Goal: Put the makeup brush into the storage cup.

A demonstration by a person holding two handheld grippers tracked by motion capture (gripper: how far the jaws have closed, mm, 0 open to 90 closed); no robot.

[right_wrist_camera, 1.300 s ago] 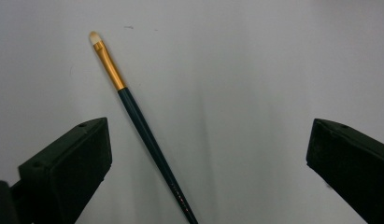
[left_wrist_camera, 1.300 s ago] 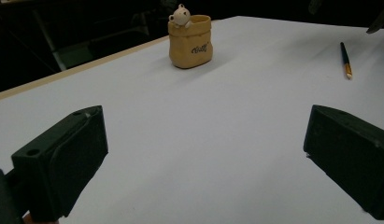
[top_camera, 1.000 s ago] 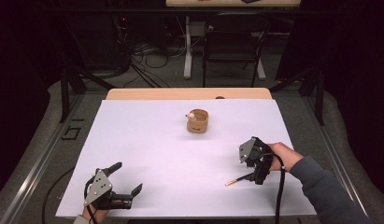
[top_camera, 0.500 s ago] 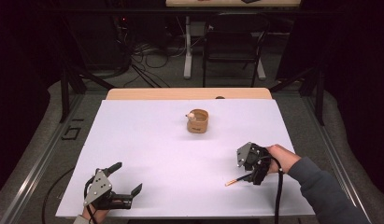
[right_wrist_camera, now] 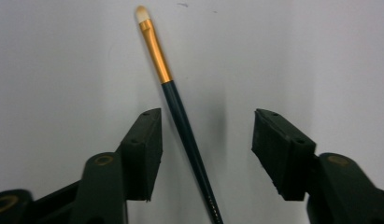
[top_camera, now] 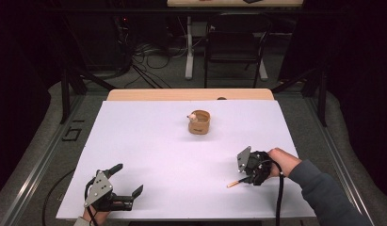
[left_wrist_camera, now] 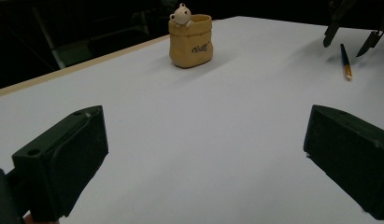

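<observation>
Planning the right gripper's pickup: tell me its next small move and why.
Probably shift the right gripper slightly so the paintbrush is centred, then close. Its jaws stand open astride the dark handle, which lies flat on the white table, nearer one jaw.

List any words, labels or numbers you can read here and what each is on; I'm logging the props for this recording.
Dark script on the front of the tan sack-shaped holder: possibly "Bill" or similar, too blurred to read for certain.
Paintbrush between the open jaws of the right gripper: no readable print on its dark handle or gold ferrule.
Left gripper and white table sheet: no text.
</observation>
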